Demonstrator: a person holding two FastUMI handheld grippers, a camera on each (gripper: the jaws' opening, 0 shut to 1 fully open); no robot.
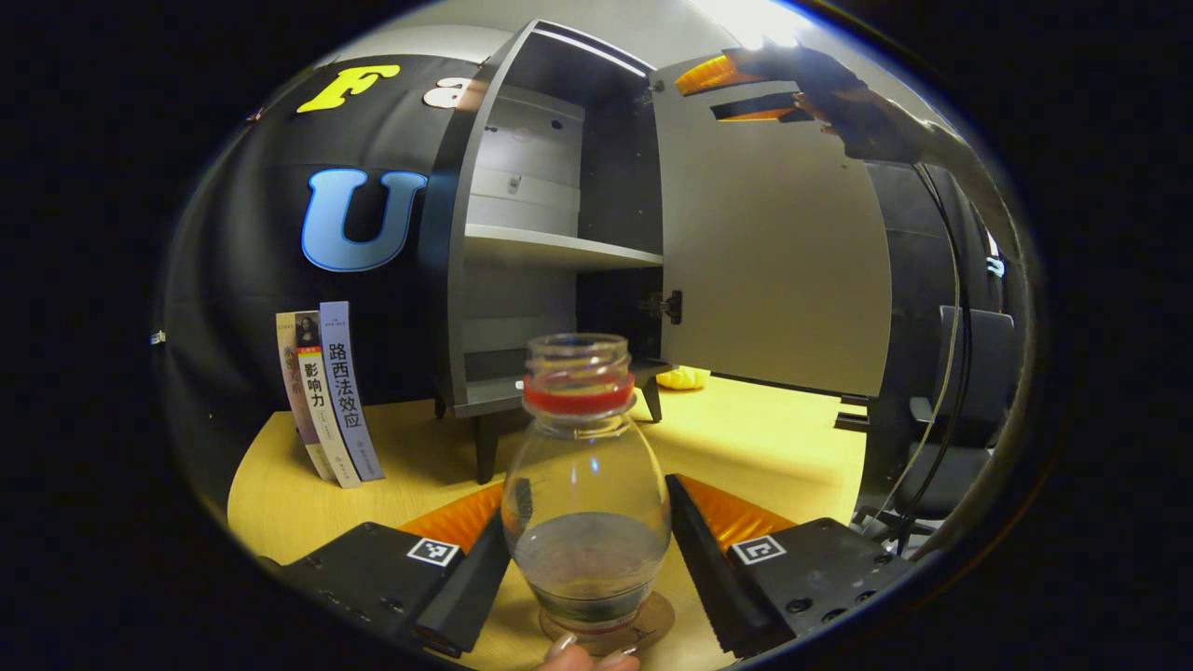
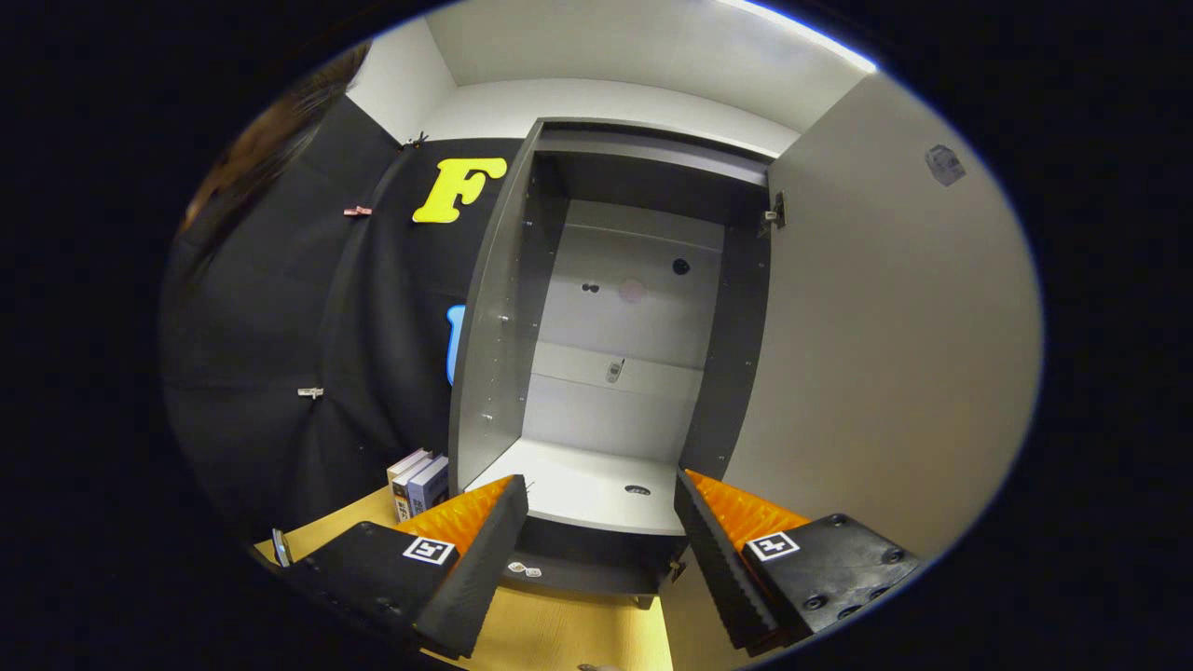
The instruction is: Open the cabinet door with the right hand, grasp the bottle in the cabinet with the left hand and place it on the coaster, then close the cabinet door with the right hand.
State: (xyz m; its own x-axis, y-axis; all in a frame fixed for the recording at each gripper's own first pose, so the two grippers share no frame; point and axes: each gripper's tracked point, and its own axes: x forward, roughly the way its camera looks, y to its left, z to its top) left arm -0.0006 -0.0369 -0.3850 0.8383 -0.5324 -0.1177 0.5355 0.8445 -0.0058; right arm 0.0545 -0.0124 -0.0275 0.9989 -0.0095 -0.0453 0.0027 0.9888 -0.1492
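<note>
Cabinet (image 1: 550, 242) stands on the tabletop (image 1: 764, 447) with its door (image 1: 774, 261) swung wide; bottle (image 1: 585, 485) already sits on the coaster (image 1: 652, 623), between my left tongs (image 1: 589, 550), spread apart; my right tongs (image 2: 601, 550) gape empty; closing remains.

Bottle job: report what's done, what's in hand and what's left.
Done: the cabinet door stands open and the bottle is out, standing on the coaster. In hand: the left tool brackets the bottle, fingers apart from the glass. Left: draw it away, then shut the door with the right tool, open before the cabinet.
</note>
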